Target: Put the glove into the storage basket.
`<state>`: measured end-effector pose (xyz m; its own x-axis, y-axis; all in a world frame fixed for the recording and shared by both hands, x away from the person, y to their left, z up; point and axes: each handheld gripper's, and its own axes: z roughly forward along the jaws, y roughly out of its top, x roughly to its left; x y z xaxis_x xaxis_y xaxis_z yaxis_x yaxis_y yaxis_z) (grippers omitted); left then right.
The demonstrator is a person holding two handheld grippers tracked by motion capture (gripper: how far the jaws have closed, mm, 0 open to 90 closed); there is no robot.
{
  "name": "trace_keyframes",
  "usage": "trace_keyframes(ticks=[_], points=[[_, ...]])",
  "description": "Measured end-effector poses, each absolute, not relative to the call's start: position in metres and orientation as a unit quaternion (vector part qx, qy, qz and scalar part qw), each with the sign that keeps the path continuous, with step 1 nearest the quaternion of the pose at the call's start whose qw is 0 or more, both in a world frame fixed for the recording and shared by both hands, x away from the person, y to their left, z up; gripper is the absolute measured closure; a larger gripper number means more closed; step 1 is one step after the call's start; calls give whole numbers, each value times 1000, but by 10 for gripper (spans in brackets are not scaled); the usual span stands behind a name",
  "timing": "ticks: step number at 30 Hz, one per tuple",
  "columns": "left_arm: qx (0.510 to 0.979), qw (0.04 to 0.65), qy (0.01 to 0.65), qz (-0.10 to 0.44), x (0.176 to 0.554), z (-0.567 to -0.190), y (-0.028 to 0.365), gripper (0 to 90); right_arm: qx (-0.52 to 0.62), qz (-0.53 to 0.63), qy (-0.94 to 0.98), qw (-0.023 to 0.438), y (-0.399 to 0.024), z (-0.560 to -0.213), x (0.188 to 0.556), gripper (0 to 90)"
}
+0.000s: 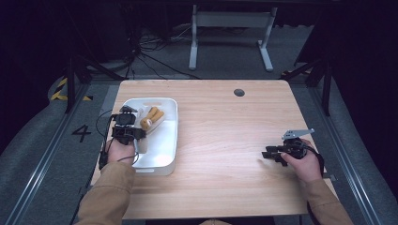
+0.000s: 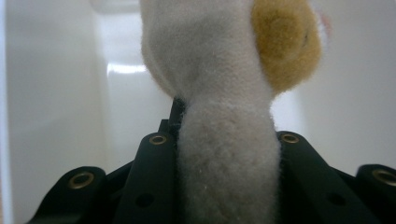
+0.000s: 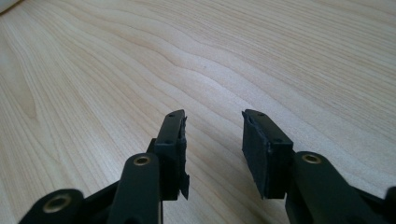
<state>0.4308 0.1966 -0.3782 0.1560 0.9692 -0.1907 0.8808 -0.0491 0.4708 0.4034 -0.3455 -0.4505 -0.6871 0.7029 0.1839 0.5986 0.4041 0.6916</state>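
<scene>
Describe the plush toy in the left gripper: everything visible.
The plush toy is soft and fuzzy, cream-white with tan-orange parts, one a rounded patch with a pink bit at its edge. The left gripper is shut on a cream part of it, pads pressing both sides. It sits over the white tray at the table's left, orange end pointing away from the person.
</scene>
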Motion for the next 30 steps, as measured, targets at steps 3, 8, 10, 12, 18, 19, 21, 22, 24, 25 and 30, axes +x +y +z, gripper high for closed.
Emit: trace_keyframes(ticks=[3, 8, 10, 12, 18, 19, 21, 22, 24, 25, 30], points=[[714, 246, 650, 83, 431, -381, 194, 719, 389, 382, 835, 68, -345, -451, 403, 604], [714, 244, 652, 77, 432, -386, 191, 717, 386, 381, 838, 67, -342, -452, 403, 601], [714, 240, 654, 73, 434, -388, 190, 716, 385, 380, 838, 65, -342, -452, 403, 600], [713, 236, 657, 69, 436, -391, 189, 715, 385, 380, 838, 66, -341, -453, 403, 598], [721, 221, 655, 54, 441, -400, 182, 711, 383, 379, 840, 63, -340, -454, 403, 593], [721, 220, 655, 49, 441, -401, 182, 711, 381, 378, 841, 64, -339, -455, 403, 593], [722, 217, 656, 43, 443, -403, 180, 710, 379, 378, 842, 63, -338, -455, 403, 591], [723, 212, 656, 39, 445, -404, 180, 710, 378, 378, 842, 63, -338, -455, 403, 591], [718, 222, 660, 21, 446, -405, 180, 709, 379, 379, 842, 64, -338, -455, 402, 591], [717, 221, 661, 16, 447, -405, 180, 708, 379, 379, 842, 63, -339, -455, 402, 590], [717, 209, 664, 26, 451, -407, 181, 707, 381, 379, 841, 65, -340, -454, 401, 586]])
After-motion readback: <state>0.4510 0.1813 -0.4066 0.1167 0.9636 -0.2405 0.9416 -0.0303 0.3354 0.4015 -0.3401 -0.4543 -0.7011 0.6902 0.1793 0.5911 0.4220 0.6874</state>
